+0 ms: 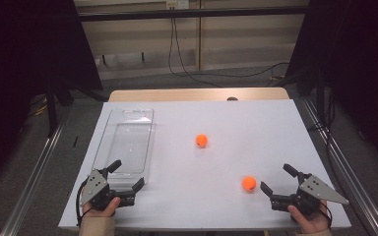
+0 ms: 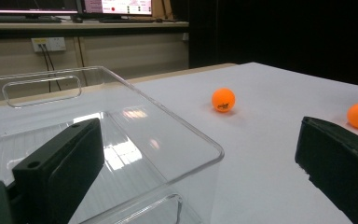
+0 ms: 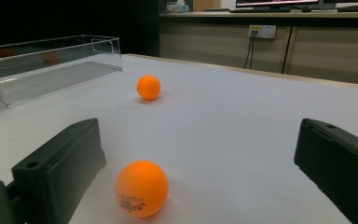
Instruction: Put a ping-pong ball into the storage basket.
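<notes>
High view, 1 white table [image 1: 216, 123], used as the landmark for every place below.

Item 1: clear plastic tray [image 1: 128, 142], long and shallow, along the table's left side, lengthwise from near edge toward far edge; nothing lies in it.

Item 2: far orange ball [image 1: 202, 140], near the table's middle, resting on the bare top, well apart from the tray.

Item 3: near orange ball [image 1: 249, 183], toward the table's near right corner, resting on the top.

Item 4: left gripper [image 1: 127, 176], at the table's near left corner, held in a hand; jaws spread wide, nothing between the pads. In the left gripper view 1 jaw hangs over the tray's near end and the other stands over the bare top.

Item 5: right gripper [image 1: 276, 178], at the table's near right corner, jaws spread wide. In the right gripper view the near ball [image 3: 142, 188] sits between them, just beside the left-hand jaw; contact cannot be told.
</notes>
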### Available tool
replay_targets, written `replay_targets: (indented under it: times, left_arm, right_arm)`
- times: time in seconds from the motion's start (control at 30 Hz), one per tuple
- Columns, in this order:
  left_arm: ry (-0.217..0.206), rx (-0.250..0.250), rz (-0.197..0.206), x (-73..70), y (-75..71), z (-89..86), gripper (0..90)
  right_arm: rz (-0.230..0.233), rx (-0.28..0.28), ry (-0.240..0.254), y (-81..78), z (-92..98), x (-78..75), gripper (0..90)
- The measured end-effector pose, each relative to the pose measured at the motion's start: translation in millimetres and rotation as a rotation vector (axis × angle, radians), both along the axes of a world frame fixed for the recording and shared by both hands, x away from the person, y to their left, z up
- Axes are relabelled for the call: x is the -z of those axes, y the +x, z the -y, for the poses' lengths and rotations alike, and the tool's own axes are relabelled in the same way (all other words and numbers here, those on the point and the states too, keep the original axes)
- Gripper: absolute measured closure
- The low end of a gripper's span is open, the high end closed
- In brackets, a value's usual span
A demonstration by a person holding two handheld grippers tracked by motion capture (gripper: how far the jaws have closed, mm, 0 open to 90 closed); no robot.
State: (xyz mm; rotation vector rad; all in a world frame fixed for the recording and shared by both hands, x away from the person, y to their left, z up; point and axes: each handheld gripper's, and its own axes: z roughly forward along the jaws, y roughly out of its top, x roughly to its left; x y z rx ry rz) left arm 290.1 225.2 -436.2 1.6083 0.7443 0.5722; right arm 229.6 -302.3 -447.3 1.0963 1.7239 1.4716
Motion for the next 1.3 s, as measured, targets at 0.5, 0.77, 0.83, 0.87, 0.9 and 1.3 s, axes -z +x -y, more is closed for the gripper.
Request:
replay_targets:
  times: [0.5, 0.77, 0.83, 0.87, 0.9, 1.3]
  left_arm:
    - [-0.016, 0.027, -0.002, -2.5, 0.0, 6.5, 1.0]
    - [-0.035, 0.035, -0.011, -3.3, 0.6, 10.3, 1.0]
    - [-0.031, 0.044, -0.018, -4.0, 1.5, 14.1, 1.0]
    - [-0.029, 0.047, -0.018, -4.4, 1.6, 15.6, 1.0]
    - [-0.032, 0.049, -0.019, -4.8, 1.8, 17.2, 1.0]
    - [-0.030, 0.068, -0.027, -7.0, 1.9, 27.8, 1.0]
  right_arm:
    - [0.006, 0.003, 0.002, -1.0, 1.6, -1.6, 0.8]
    - [0.009, -0.002, -0.004, -0.3, 2.4, -2.0, 0.8]
    - [0.010, -0.001, -0.002, 0.0, 2.7, -2.3, 0.8]
    - [0.010, 0.000, 0.000, 0.1, 2.7, -2.4, 0.8]
    - [0.011, 0.001, 0.001, 0.4, 2.8, -2.5, 0.8]
    - [0.009, -0.014, 0.003, 5.6, -0.4, -2.9, 0.8]
